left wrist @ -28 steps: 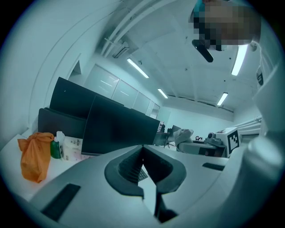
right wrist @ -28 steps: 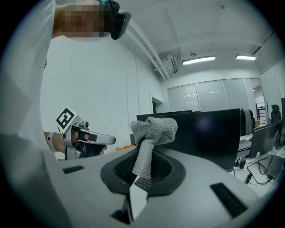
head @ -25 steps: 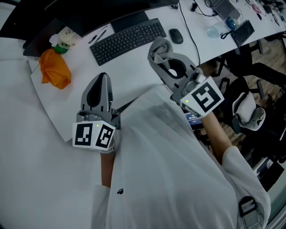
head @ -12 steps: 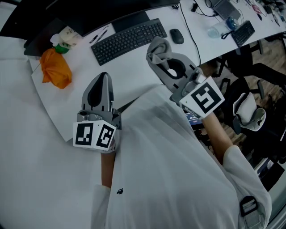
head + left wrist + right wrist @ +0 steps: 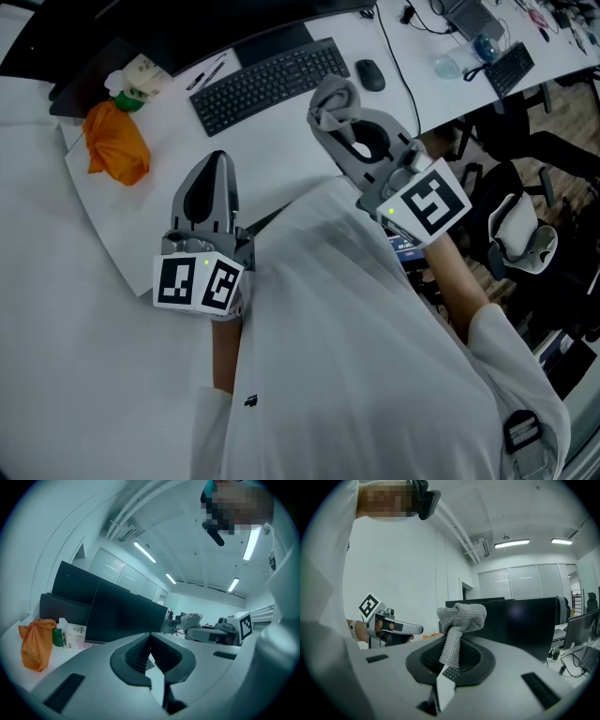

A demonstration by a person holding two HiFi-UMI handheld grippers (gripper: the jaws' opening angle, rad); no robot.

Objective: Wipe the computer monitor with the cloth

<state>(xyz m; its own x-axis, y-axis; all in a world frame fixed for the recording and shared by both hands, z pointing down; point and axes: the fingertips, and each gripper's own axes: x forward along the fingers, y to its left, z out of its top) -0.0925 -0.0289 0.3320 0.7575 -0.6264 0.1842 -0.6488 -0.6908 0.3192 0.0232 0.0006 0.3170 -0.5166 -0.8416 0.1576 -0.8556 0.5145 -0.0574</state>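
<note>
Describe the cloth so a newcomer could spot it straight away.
Start at the white desk with the black keyboard. Just right of the keyboard is the right gripper, shut on the cloth: a bunched grey knit rag, not the orange bag.

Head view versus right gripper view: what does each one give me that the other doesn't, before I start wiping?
Only the head view shows the mouse, the pens and the orange bag on the white desk. Only the right gripper view shows the monitor with its dark screen facing the camera, and the ceiling lights. Both show the grey cloth pinched in the right gripper, and the left gripper holding nothing.
</note>
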